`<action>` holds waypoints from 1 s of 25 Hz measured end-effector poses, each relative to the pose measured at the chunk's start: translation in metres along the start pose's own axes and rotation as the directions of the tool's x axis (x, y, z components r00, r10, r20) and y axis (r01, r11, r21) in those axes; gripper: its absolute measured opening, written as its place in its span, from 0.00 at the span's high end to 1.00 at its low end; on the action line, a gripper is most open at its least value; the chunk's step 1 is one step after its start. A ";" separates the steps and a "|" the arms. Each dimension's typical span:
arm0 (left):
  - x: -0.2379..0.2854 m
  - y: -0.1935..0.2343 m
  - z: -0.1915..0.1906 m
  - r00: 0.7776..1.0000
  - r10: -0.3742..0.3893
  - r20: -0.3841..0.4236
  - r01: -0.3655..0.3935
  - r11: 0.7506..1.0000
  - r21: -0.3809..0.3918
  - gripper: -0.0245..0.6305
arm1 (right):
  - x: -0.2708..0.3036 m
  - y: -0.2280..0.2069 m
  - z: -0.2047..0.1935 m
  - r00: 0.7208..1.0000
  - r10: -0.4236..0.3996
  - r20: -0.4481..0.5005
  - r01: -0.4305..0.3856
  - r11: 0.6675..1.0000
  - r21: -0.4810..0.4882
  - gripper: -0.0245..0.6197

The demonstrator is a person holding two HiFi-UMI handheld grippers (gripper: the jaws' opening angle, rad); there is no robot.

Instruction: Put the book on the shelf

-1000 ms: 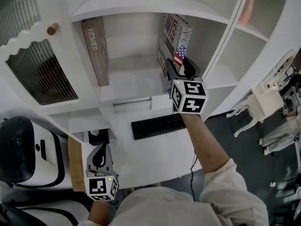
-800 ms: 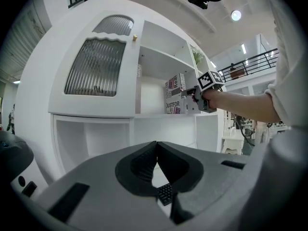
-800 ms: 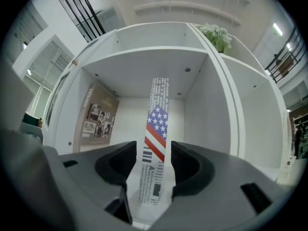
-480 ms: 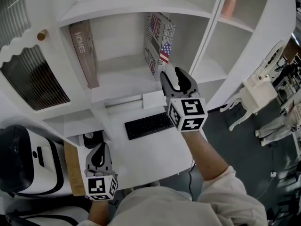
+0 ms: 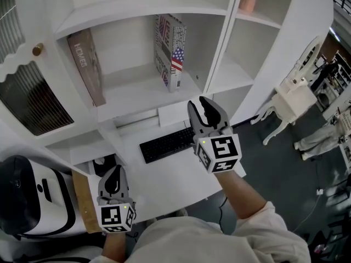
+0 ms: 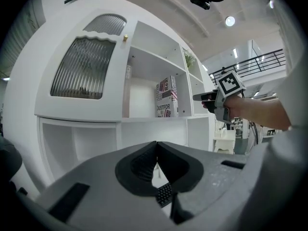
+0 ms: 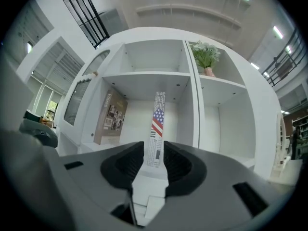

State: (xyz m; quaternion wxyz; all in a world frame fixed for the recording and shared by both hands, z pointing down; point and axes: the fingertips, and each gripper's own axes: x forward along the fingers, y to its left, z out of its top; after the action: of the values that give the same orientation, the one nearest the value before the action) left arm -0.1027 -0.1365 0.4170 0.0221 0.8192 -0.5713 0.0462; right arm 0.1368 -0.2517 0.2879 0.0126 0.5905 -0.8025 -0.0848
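White shelf (image 5: 137,100) holds two books (image 5: 170,51) (image 5: 86,64); left gripper (image 5: 113,171) pressed together, right gripper (image 5: 198,104) closing, empty.

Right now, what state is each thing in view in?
flag book: upright on the shelf, ungripped.
HOMES book: leaning against the shelf's left wall.
right gripper: open, empty, jaws have just been closing.
left gripper: shut, empty.
cabinet door: closed.
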 end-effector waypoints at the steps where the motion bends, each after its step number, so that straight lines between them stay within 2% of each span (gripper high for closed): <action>1: 0.000 -0.001 0.001 1.000 -0.003 0.001 0.003 1.000 0.001 0.96 | -0.004 0.000 -0.001 1.000 -0.001 -0.001 0.001 1.000 0.002 0.76; 13: 0.004 -0.007 0.007 0.999 -0.033 0.012 0.033 0.999 0.017 0.96 | -0.057 0.006 -0.022 1.000 -0.008 -0.025 0.009 1.000 0.024 0.84; 21: 0.004 -0.010 0.012 0.999 -0.049 0.019 0.048 0.998 0.030 0.96 | -0.088 0.008 -0.042 0.998 -0.032 -0.054 0.034 0.999 0.035 0.95; 25: 0.004 -0.010 0.012 0.998 -0.052 0.019 0.052 0.998 0.031 0.96 | -0.098 0.010 -0.050 0.997 -0.032 -0.069 0.036 0.998 0.044 0.96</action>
State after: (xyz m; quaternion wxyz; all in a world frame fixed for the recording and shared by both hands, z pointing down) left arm -0.0913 -0.1381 0.4053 0.0049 0.8345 -0.5491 0.0464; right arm 0.1626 -0.1622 0.3470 0.0253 0.6067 -0.7931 -0.0465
